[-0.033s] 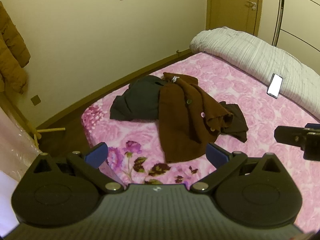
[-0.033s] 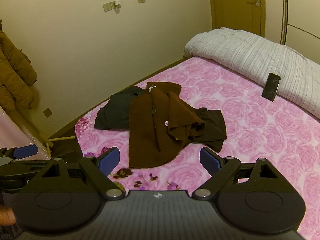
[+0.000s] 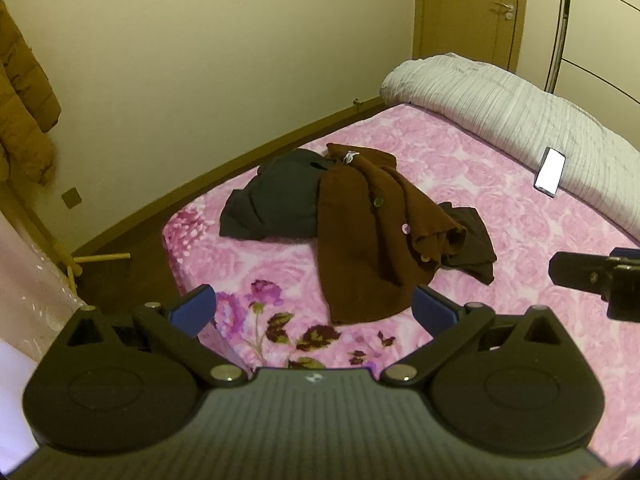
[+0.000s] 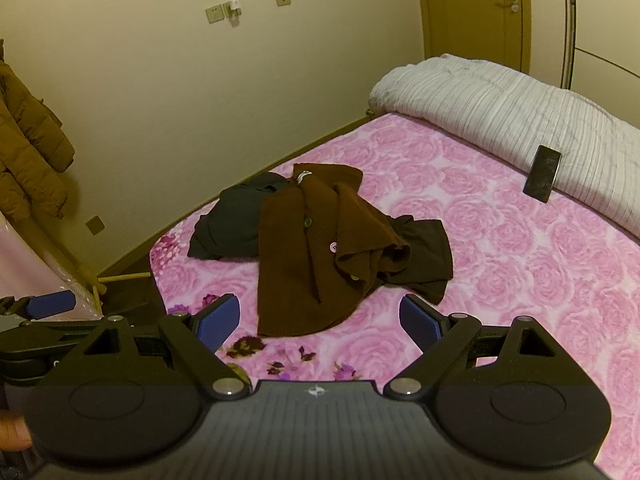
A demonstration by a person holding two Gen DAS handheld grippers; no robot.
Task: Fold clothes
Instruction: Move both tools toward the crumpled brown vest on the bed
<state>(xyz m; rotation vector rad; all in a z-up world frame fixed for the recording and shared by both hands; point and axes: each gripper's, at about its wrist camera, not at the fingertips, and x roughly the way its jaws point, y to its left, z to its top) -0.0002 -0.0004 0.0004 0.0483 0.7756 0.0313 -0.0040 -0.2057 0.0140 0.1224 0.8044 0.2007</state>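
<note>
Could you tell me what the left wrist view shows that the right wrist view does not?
Only the left wrist view shows the phone with its screen lit white, and the right gripper from outside. Only the right wrist view shows a fingertip at its lower left edge. Both share the brown cardigan lying crumpled over dark garments on the pink bedspread, and open grippers.

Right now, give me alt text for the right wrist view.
A rumpled brown cardigan lies over dark clothes on a pink rose-print bed, beyond the open right claw. A phone leans on a white duvet.
</note>
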